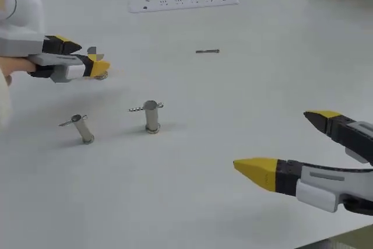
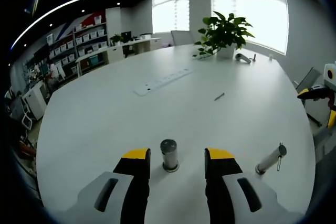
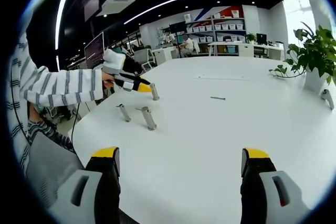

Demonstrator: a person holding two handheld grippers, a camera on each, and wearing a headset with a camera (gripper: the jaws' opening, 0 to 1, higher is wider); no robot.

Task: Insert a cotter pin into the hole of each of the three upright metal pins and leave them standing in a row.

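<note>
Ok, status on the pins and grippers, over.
Left gripper open, straddling third metal pin, no cotter seen in it. Right gripper open, empty. Two have cotters: upright pin, leaning pin. Loose cotter pin lies beyond them, unobstructed.

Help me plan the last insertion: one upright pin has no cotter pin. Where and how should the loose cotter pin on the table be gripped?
Grip the loose cotter pin near one end, leaving the rest free for threading. It lies flat on the table, so probably come straight down, jaws straddling it crosswise. The right tongs are open and free.
</note>
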